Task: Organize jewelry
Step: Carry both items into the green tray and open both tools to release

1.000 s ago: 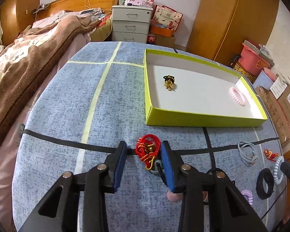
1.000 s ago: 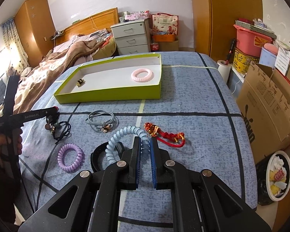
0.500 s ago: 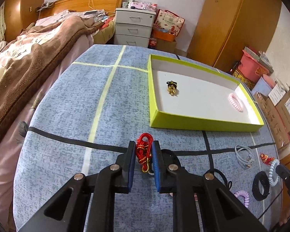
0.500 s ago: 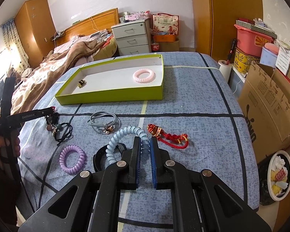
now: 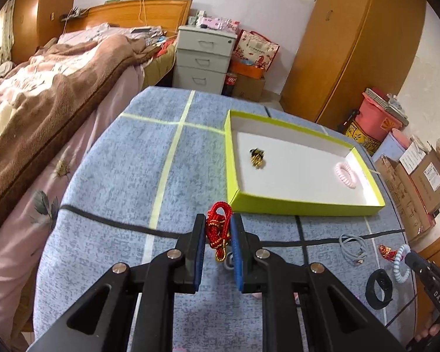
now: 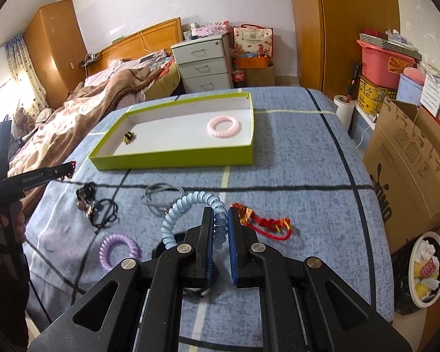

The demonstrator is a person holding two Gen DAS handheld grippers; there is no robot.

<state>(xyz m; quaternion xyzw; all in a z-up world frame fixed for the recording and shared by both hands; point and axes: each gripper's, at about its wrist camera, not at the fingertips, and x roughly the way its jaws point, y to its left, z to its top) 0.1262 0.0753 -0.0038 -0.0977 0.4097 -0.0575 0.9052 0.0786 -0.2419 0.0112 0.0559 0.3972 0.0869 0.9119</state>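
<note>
The left gripper [image 5: 217, 231] is clamped on a red cord bracelet [image 5: 218, 228], its gold beads dangling below the pads, clear of the blue tablecloth [image 5: 117, 176]. The green tray [image 5: 305, 206] sits just ahead and to the right of those tongs, already holding a pink coil band [image 5: 345, 175] and a small gold charm [image 5: 257, 157]. The right gripper [image 6: 220, 228] is pinched on a pale blue coil band [image 6: 187, 205], with a second red bracelet [image 6: 264, 224] lying just to its right and a purple coil band [image 6: 120, 250] to its left.

My worry is the cord (only a bunch of loops is caught): I'd guess a quick swing could shake it free short of the tray, or the hanging beads could snag the tray's near wall.
</note>
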